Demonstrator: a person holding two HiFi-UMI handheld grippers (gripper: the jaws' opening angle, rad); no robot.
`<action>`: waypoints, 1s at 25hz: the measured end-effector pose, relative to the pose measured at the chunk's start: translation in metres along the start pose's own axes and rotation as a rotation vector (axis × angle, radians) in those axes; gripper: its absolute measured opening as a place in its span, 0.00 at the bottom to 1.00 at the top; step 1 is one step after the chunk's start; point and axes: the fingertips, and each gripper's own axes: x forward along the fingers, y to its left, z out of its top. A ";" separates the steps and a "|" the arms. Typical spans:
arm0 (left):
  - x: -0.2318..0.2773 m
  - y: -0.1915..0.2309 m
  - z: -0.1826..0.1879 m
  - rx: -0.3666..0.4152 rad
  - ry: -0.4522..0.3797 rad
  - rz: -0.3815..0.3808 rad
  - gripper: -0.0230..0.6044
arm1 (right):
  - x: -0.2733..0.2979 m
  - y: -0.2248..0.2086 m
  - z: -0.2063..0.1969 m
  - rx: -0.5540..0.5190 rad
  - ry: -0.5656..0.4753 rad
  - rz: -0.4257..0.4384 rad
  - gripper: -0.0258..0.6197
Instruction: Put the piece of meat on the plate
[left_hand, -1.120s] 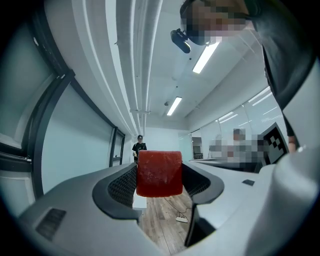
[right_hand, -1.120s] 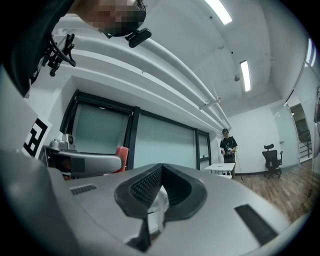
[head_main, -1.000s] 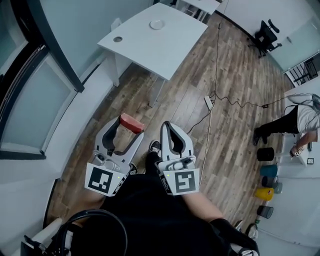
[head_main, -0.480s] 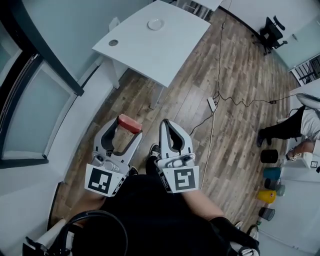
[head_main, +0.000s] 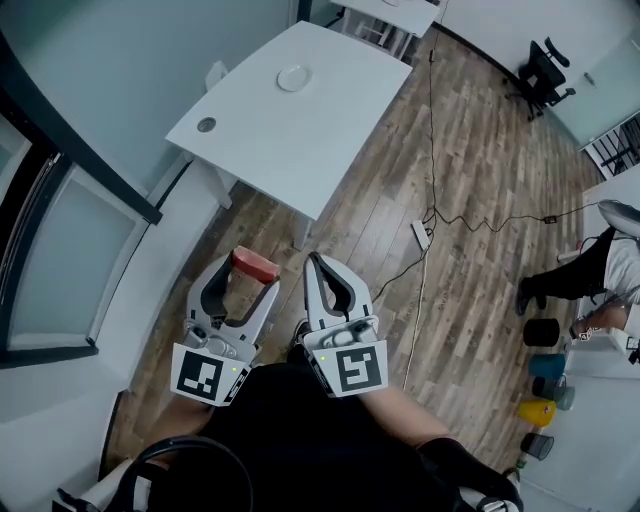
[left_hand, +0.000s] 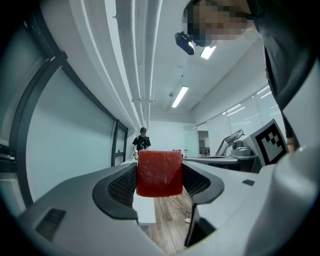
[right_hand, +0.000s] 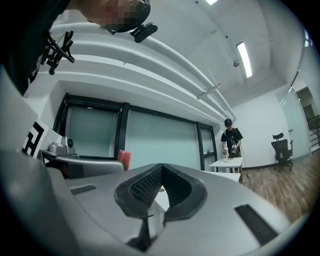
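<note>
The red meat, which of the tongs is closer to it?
Left. The left tongs are shut on the meat, pinching it at their tips. The right tongs are shut and empty, just to its right, not touching it.

White table (head_main: 300, 110), wood floor (head_main: 470, 200)

place: office | white desk (head_main: 320, 110) | swivel chair (head_main: 545, 72) | glass partitions (head_main: 50, 250)

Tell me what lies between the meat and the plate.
In the head view, only a strip of wood floor and bare white tabletop separate the meat from the plate.
</note>
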 end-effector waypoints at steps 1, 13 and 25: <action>0.006 -0.001 0.000 0.001 0.002 0.003 0.48 | 0.003 -0.004 -0.001 0.005 -0.005 0.010 0.04; 0.055 -0.012 -0.006 -0.004 0.032 0.033 0.48 | 0.014 -0.052 -0.018 0.002 0.098 0.041 0.04; 0.073 -0.022 -0.008 0.016 0.041 0.055 0.48 | 0.019 -0.069 -0.004 0.016 0.021 0.067 0.04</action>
